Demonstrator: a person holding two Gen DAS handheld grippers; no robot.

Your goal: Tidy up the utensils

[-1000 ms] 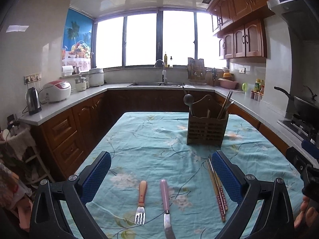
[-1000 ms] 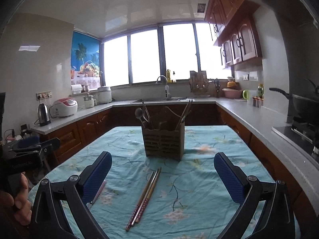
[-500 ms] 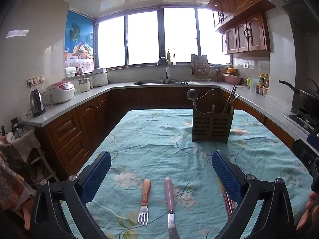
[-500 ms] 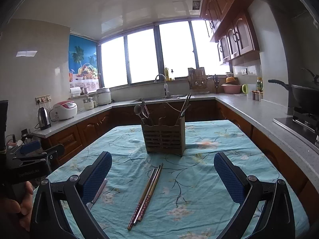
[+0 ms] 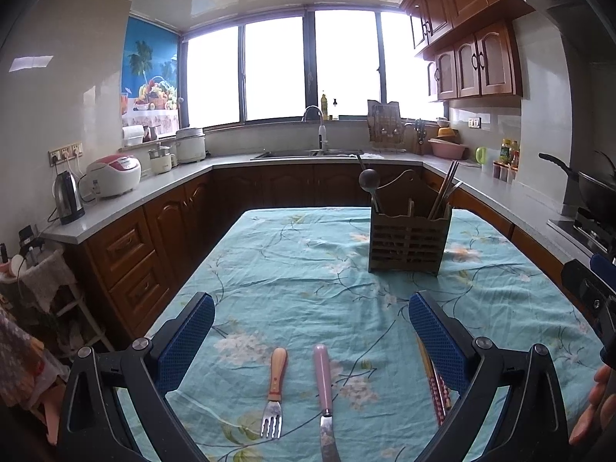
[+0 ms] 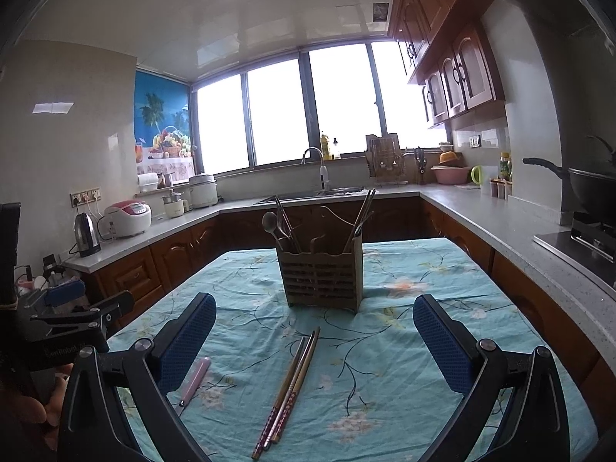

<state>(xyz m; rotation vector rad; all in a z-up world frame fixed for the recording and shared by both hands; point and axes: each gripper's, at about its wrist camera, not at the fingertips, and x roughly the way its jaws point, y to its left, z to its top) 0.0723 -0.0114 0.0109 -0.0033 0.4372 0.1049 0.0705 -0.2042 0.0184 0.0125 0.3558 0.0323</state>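
A wooden-handled fork (image 5: 274,389) and a pink-handled knife (image 5: 324,392) lie side by side on the floral tablecloth (image 5: 300,269), between the fingers of my open, empty left gripper (image 5: 310,331). A pair of chopsticks (image 6: 289,383) lies ahead of my open, empty right gripper (image 6: 313,331); in the left wrist view the chopsticks (image 5: 435,381) are partly hidden by the right finger. The knife (image 6: 195,379) also shows in the right wrist view. A slatted utensil holder (image 5: 409,240) (image 6: 322,275) with a ladle and chopsticks stands further back.
Kitchen counters (image 5: 154,184) with a kettle (image 5: 68,198), rice cooker (image 5: 114,176) and sink surround the table. A stove with a wok (image 6: 589,188) is on the right. The other gripper shows at each view's edge.
Both grippers have pulled back and tilted up slightly; the holder looks a little farther away. Utensils have not moved. Both grippers stay open.
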